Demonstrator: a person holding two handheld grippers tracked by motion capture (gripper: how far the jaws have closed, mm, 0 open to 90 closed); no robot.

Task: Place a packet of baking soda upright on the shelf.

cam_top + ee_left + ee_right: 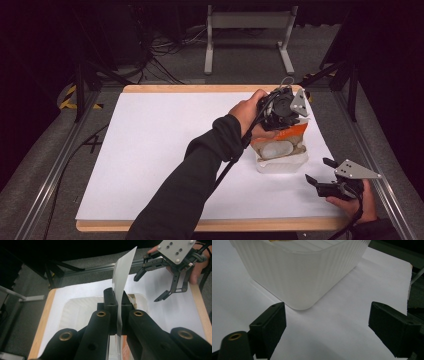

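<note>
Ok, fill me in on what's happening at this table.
A person holds a hand-held gripper in each hand. The left hand-held gripper is shut on the film lid of a white ribbed tray, with the lid standing up from the tray. The right hand-held gripper sits open on the white sheet, beside the tray and apart from it.

Dark room, black surround. Grey carpet floor (40, 165). Wooden desk (200, 88) mid-frame under a white sheet (165, 150). Metal rails (55, 165) down both sides. Grey stand (248, 22) top centre, cables (155, 50) upper left, yellow-black tape (70, 95) at left.
</note>
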